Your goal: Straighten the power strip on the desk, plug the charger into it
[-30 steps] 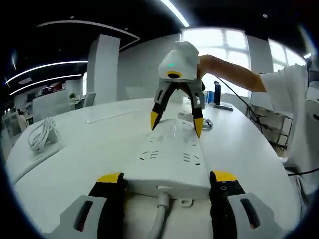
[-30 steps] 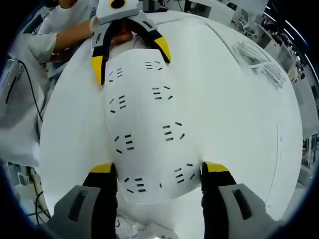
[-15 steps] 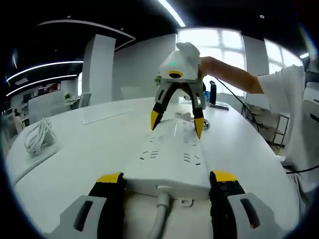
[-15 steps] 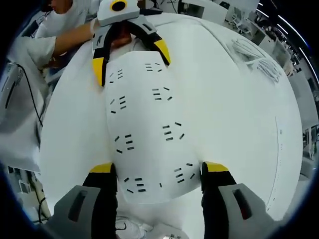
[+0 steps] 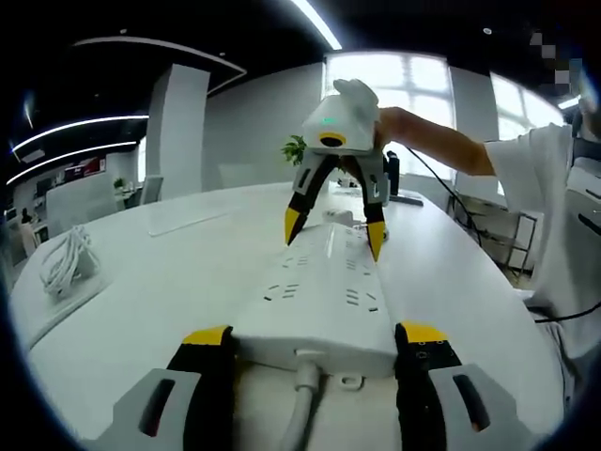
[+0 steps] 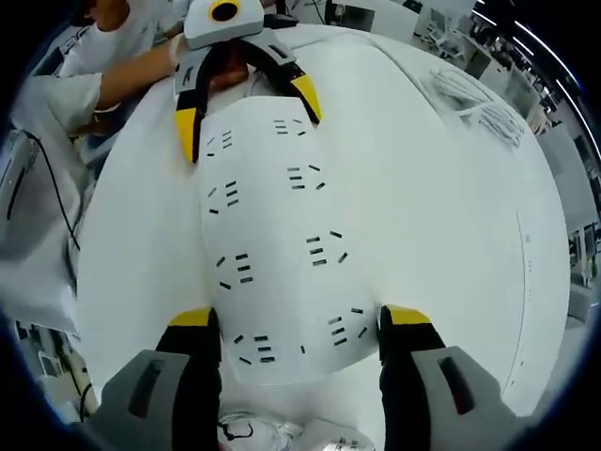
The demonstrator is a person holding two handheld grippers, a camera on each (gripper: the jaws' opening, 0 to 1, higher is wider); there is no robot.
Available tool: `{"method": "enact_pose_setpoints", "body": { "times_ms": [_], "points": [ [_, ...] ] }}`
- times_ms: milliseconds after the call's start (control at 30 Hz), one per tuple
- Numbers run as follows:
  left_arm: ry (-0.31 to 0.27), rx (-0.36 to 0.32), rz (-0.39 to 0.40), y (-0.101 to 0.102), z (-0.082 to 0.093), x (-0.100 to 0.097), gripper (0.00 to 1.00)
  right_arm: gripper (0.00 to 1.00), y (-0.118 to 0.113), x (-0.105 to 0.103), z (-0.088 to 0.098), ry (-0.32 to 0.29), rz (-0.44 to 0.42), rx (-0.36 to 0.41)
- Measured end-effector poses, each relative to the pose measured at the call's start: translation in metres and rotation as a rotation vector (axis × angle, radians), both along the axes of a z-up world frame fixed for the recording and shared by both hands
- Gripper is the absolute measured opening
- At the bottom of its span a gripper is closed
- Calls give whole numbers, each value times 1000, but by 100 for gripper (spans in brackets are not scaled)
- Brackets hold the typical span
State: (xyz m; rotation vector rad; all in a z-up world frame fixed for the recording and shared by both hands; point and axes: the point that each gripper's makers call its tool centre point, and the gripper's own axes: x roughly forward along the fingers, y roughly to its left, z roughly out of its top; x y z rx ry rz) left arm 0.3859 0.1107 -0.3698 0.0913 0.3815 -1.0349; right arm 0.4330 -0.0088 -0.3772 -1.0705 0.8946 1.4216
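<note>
holding the power strip [image 5: 324, 296] at both ends on the counter [image 5: 169, 282], left gripper [image 5: 315, 352] clenched on the cord end, right gripper [image 6: 299, 329] clenched on the far end. background swung slightly over the last second, grips unchanged: straightening probably underway. coiled white cable [image 5: 64, 265] well left of the strip; whether charger, cannot tell.

Bright window [image 5: 413, 99] glare and ceiling strips [image 5: 315, 21] light the sharp, fisheye-bent white desk [image 6: 441, 207].
</note>
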Motion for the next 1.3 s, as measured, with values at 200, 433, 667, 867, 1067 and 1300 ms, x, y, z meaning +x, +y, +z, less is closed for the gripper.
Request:
{"method": "enact_pose_setpoints", "body": {
  "times_ms": [200, 433, 667, 867, 1067, 1300],
  "points": [
    [3, 2, -22, 0, 0, 2, 70, 67, -1, -1, 0, 0, -16, 3],
    [7, 4, -32, 1, 0, 3, 70, 67, -1, 0, 1, -1, -32, 13],
    [12, 3, -60, 1, -1, 6, 70, 67, -3, -6, 1, 0, -65, 6],
    [11, 2, -81, 0, -1, 8, 70, 67, -4, -6, 0, 0, -83, 10],
    [8, -7, -77, -1, -1, 7, 70, 68, -5, -4, 0, 26, -48, 34],
    [6, -10, -79, -2, -1, 7, 70, 67, -5, -4, -1, 26, -37, 21]
  ]
}}
